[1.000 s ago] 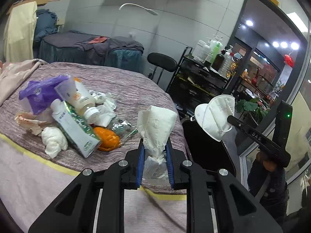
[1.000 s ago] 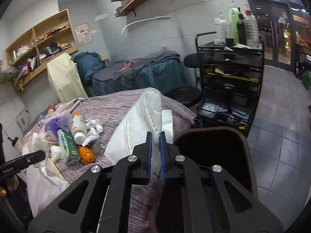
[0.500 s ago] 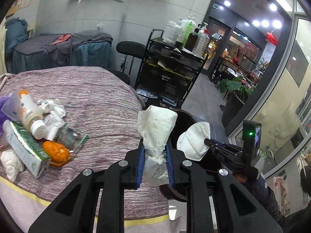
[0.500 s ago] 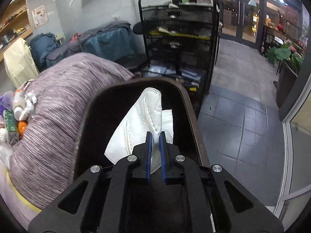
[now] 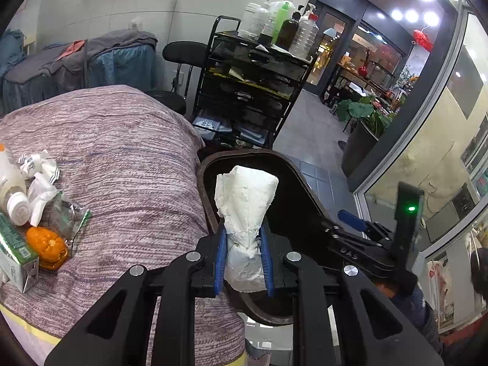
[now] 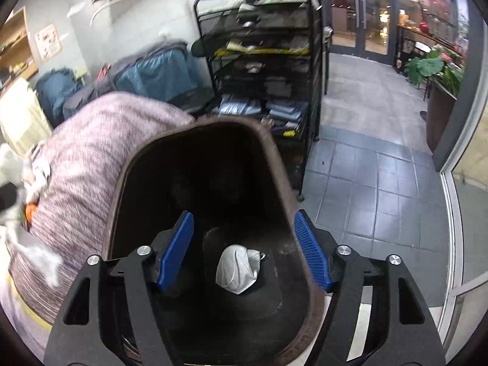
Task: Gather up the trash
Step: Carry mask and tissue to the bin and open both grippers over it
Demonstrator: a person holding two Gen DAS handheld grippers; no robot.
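My left gripper (image 5: 243, 259) is shut on a crumpled white paper towel (image 5: 245, 201) and holds it over the near rim of the dark brown trash bin (image 5: 207, 201). My right gripper (image 6: 244, 253) is open and empty above the bin's mouth (image 6: 274, 164). A white face mask (image 6: 238, 270) lies on the bin's bottom, below and between the blue pads (image 6: 175, 253). The right gripper also shows in the left wrist view (image 5: 353, 221), over the bin's far side.
More trash lies on the purple-covered bed (image 5: 122, 158) at left: an orange wrapper (image 5: 47, 247), a green carton (image 5: 13, 256), a white bottle (image 5: 13, 195), crumpled tissues (image 5: 39, 183). A black wire cart (image 5: 253, 91) with bottles stands behind the bin. Tiled floor (image 6: 366, 183) lies to the right.
My right gripper has opened and let go of the face mask, which dropped into the bin. My left gripper has carried the paper towel rightward to the bin.
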